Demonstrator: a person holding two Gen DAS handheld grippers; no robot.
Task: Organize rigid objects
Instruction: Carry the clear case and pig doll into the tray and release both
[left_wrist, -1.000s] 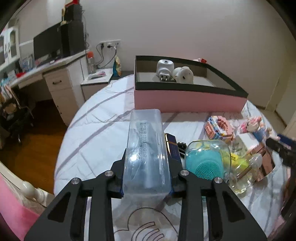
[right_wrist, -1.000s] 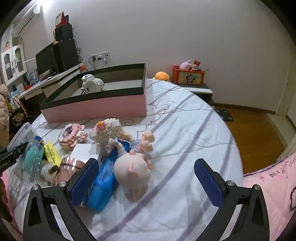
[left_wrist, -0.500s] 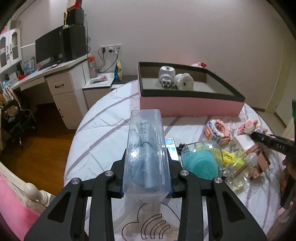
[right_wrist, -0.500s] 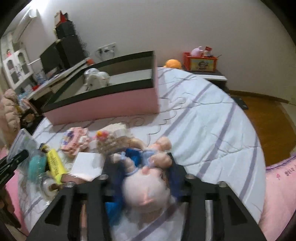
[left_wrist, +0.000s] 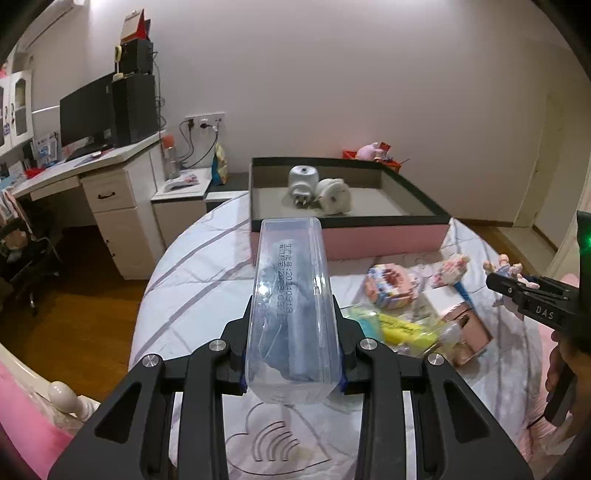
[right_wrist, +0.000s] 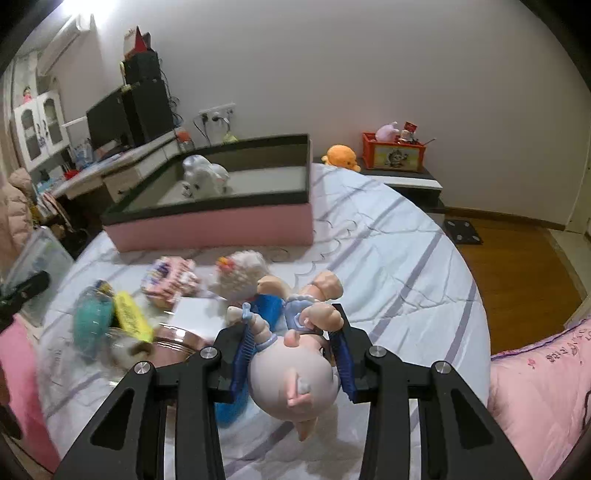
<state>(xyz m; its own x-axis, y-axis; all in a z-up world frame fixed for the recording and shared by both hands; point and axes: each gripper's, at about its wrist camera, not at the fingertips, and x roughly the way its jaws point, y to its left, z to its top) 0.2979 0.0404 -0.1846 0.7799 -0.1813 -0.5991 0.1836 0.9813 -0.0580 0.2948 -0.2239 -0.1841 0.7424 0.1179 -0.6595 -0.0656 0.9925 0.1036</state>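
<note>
My left gripper is shut on a clear plastic box with grey contents, held above the bed. My right gripper is shut on a pig doll in blue clothes, lifted off the quilt; the same doll and gripper show at the right edge of the left wrist view. A pink storage box with a dark rim stands at the far side of the bed, with two white plug-like gadgets inside. The pink box lies to the upper left in the right wrist view.
Loose items lie on the striped quilt: pink brick models, a yellow tube, a teal brush, a rose-gold box, a white card. A desk stands to the left, wooden floor around.
My right gripper has shut on the pig doll and raised it slightly. My left gripper has risen with the clear box, revealing more of the pink box's inside.
</note>
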